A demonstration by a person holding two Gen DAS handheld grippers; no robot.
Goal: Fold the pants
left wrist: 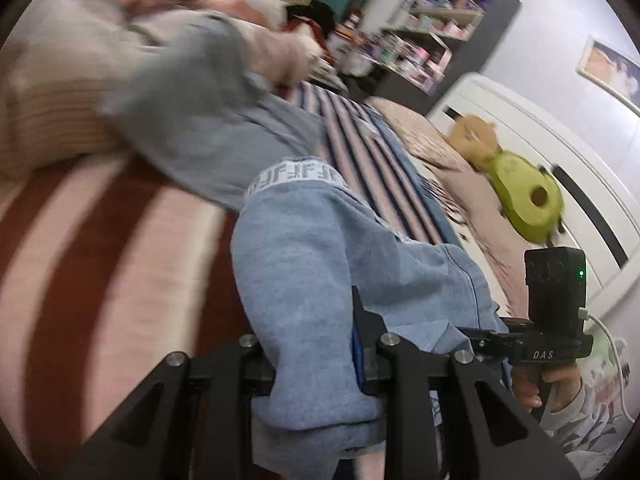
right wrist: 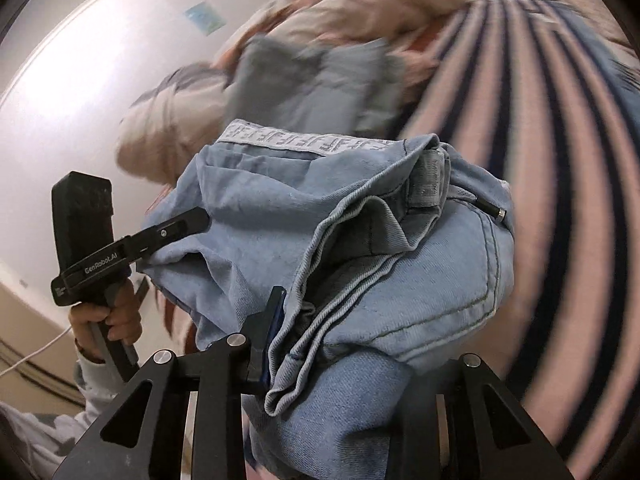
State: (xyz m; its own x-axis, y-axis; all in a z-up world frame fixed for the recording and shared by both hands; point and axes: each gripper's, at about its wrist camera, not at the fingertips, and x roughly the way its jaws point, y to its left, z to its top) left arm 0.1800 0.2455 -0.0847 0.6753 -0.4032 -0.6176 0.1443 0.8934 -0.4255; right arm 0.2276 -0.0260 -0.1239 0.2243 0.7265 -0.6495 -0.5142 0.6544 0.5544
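1 pair of pants bunched, both grippers' fingers clamped on its denim

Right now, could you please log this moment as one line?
step: folding | left gripper: shut on pants | right gripper: shut on pants | pants lifted over striped bedding

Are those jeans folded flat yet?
No. The jeans hang bunched and creased, gripped by both the left claw and right claw.

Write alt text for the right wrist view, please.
The right claw is shut on bunched light-blue pants, their patterned waistband at the top. The left claw grips the same fabric from the left, above a striped blanket.
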